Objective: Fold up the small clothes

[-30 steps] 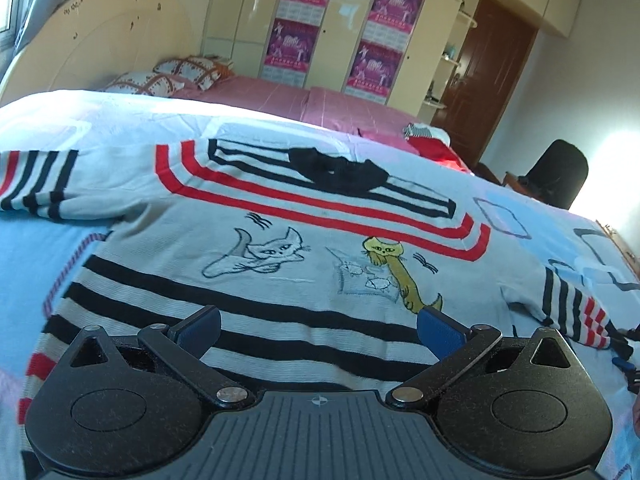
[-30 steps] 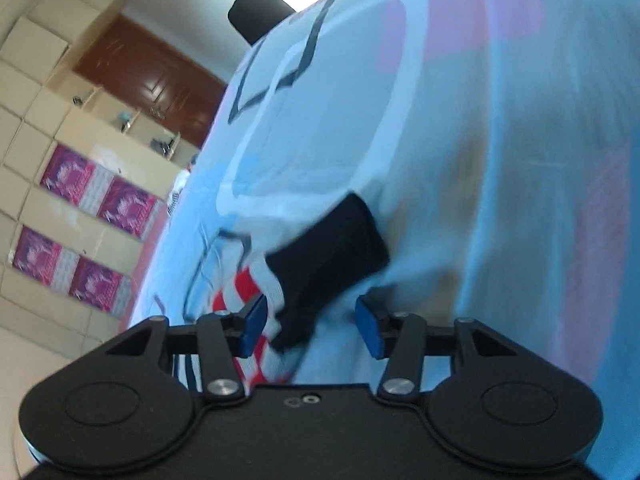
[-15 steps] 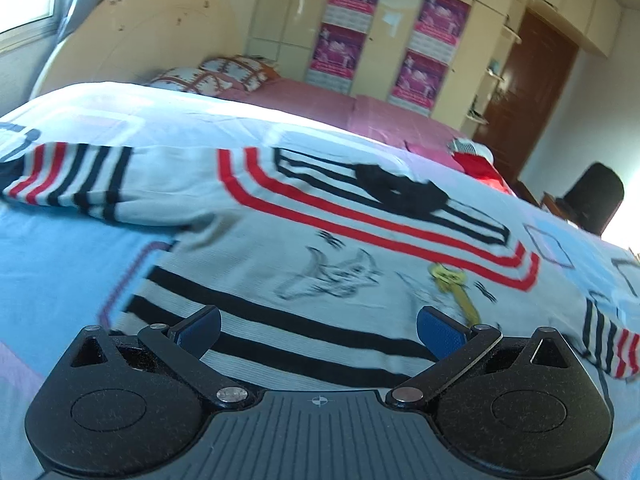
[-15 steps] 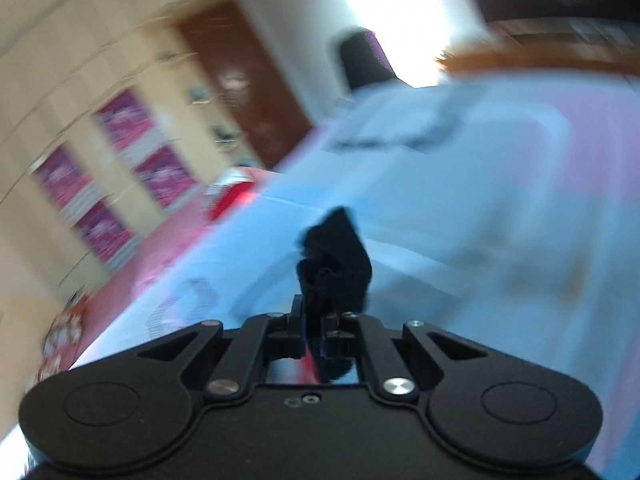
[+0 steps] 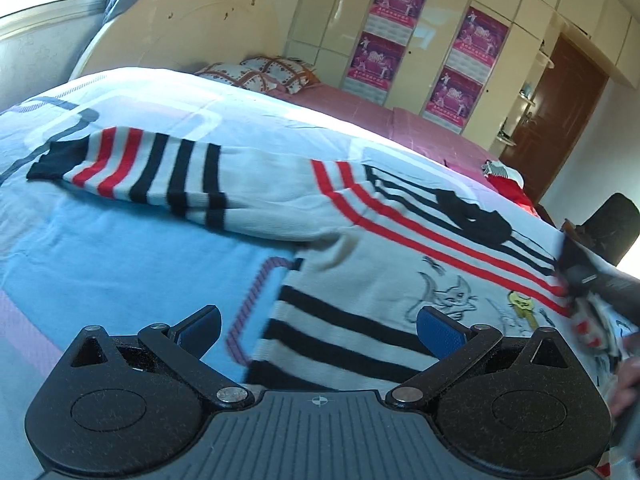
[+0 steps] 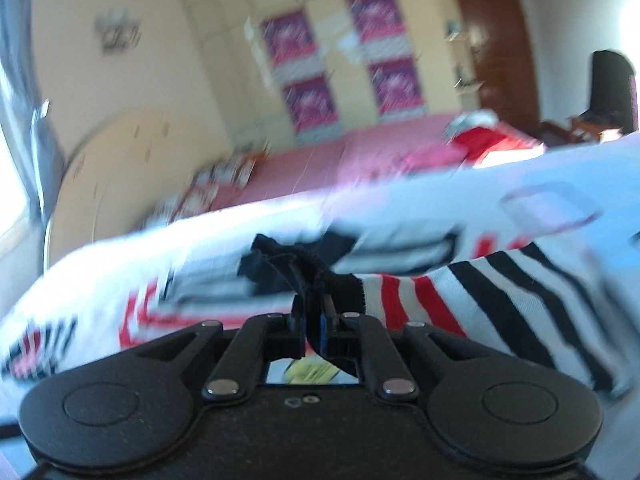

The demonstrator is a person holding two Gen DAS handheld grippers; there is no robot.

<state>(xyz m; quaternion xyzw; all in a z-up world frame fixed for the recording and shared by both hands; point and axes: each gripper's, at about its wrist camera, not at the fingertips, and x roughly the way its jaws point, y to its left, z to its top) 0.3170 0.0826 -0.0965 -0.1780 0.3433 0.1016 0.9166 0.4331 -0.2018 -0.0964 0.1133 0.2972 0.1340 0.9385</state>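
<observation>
A small white sweater (image 5: 360, 280) with red and black stripes and cartoon cats lies flat on the bed. Its left sleeve (image 5: 140, 176) stretches out to the left. My left gripper (image 5: 318, 326) is open and empty, hovering over the sweater's lower left hem. My right gripper (image 6: 311, 322) is shut on the black cuff (image 6: 320, 276) of the right sleeve (image 6: 480, 304), lifted and carried over the sweater's body. It also shows at the right edge of the left wrist view (image 5: 588, 280). The right wrist view is blurred.
The bed has a light blue patterned cover (image 5: 100, 264) and a pink sheet (image 5: 360, 100) behind. Patterned pillows (image 5: 260, 74) lie by the headboard (image 5: 180, 28). A red garment (image 5: 508, 184) lies at the far side. A dark chair (image 5: 612, 224) stands right.
My right gripper closed on the right sleeve's black cuff, lifted it and swung it over the sweater. My left gripper moved left toward the sweater's lower left corner, still open.
</observation>
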